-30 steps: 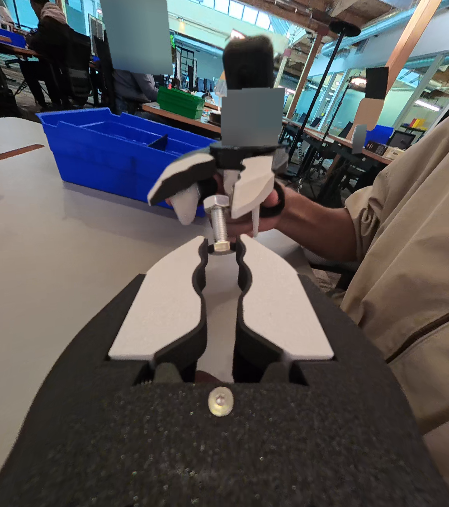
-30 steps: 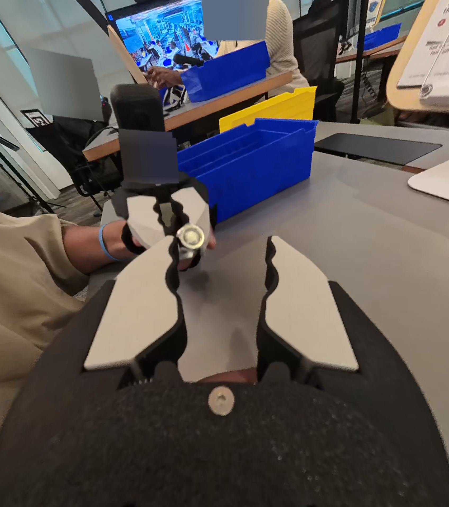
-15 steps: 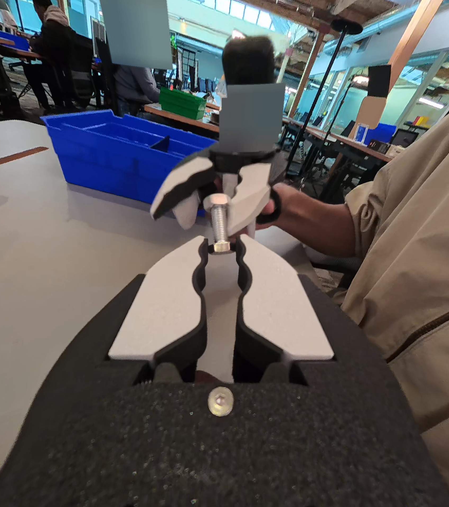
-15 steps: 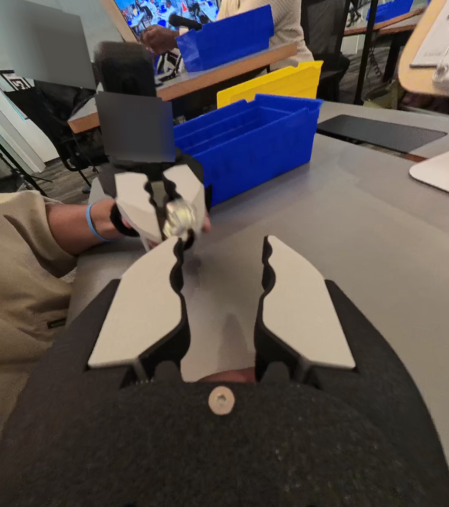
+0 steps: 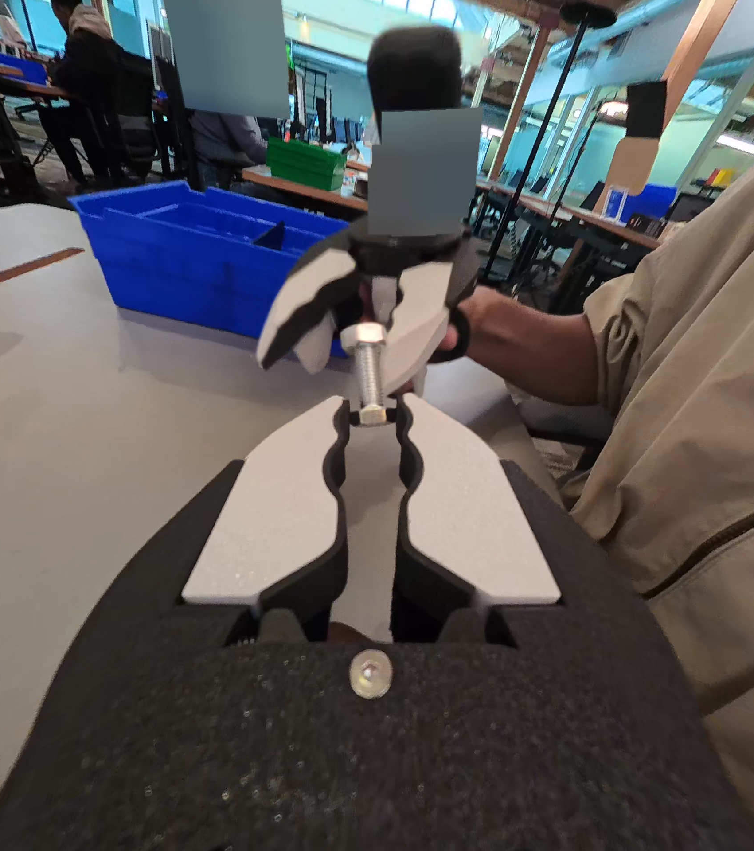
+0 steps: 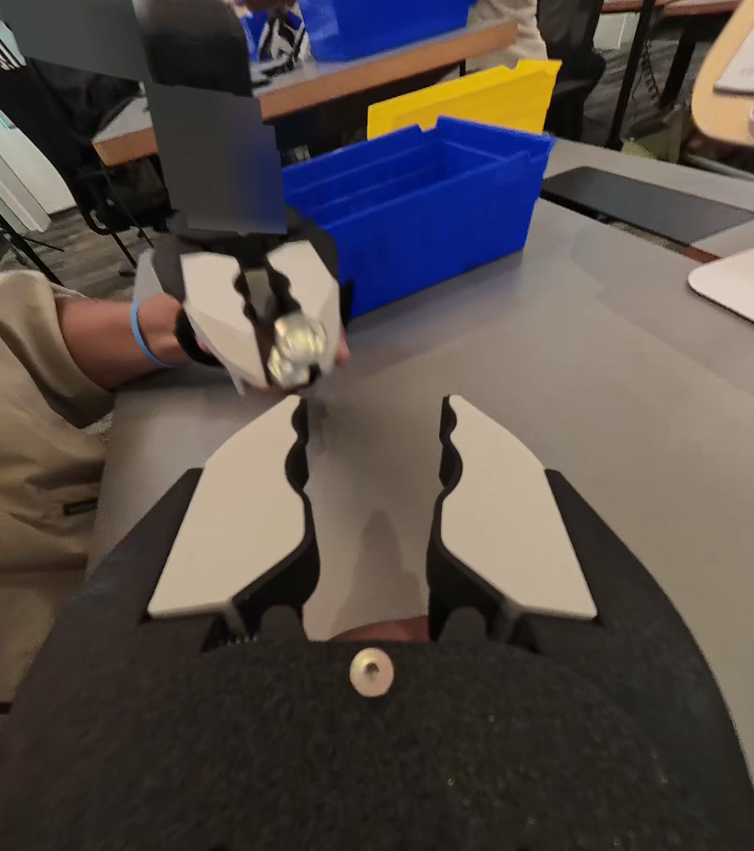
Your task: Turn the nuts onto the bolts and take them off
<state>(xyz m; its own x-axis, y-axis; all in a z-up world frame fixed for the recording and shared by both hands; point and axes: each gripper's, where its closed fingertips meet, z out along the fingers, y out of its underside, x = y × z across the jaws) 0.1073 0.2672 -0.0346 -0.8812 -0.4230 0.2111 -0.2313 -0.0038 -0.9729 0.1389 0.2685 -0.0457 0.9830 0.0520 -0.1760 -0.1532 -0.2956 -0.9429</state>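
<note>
A busy open workshop is spreading out behind a grey counter (image 5: 66, 460), with other people sitting at desks far back. I am working over the near edge of that counter, and the bolt (image 5: 368, 368) is my landmark for everything here.

My left tool (image 5: 372, 412) is pinching the bolt's lower end, its tips nearly together on the hex piece there; whether that piece is the head or a nut I cannot tell. The shank is rising from it, tilted slightly away. At the bolt's upper end a hex piece (image 5: 362, 335) is sitting, and I am taking it for the nut.

My right tool (image 6: 372, 405) is standing wide apart and gripping nothing. In the left wrist view it (image 5: 356, 340) is hanging just above and around the bolt's top end, not closed on it. In the right wrist view the bolt's end (image 6: 299, 350) is blurred, just beyond my left fingertip.

Judging from this, one turn seems to be between grips: the nut is on the thread, and closing on it and turning again are still to be done. How many bolts are finished I cannot say.

Beyond the bolt a blue bin (image 5: 190, 258) is resting on the counter, well apart. A yellow bin (image 6: 467, 99) is showing behind it. Nothing is blocking the bolt itself.
</note>
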